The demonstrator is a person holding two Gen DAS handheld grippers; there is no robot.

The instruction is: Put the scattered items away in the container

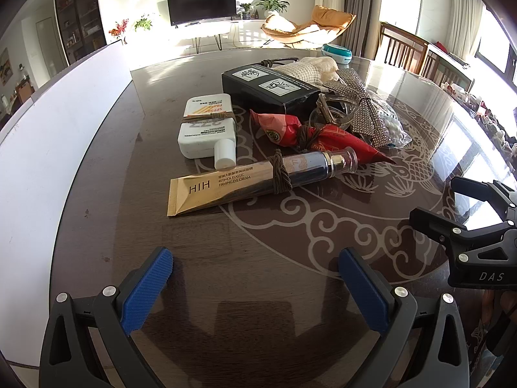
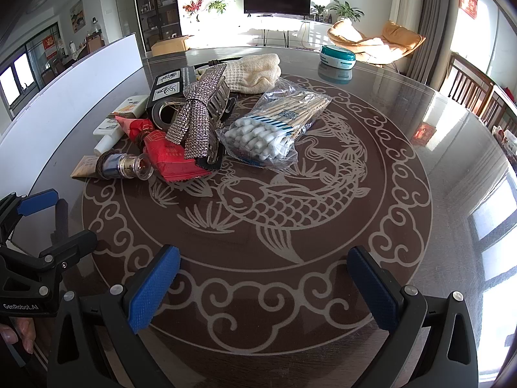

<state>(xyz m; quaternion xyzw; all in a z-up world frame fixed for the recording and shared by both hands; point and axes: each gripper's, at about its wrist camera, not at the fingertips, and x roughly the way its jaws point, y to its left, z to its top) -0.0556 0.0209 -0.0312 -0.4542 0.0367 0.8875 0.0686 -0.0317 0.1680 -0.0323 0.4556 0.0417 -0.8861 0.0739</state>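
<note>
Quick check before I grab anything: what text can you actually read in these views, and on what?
"HIH", "RETINOL ELASTIC FIRMING EYE CREAM": gold tube.
"SPF50": white bottle; its smaller print is unreadable.
"DAS": right gripper.
"GenRobot.AI": left gripper.
Black box: pictograms only, side print too small.
Red packets, swab bag: print illegible.

Left gripper (image 1: 255, 287): black frame, ribbed blue pads (image 1: 147, 291), silver screws, "GenRobot.AI" in white. Right gripper (image 2: 263, 286): same black frame, blue pads (image 2: 153, 289), "DAS" marking. Bare fingers (image 2: 19, 336) at grip
</note>
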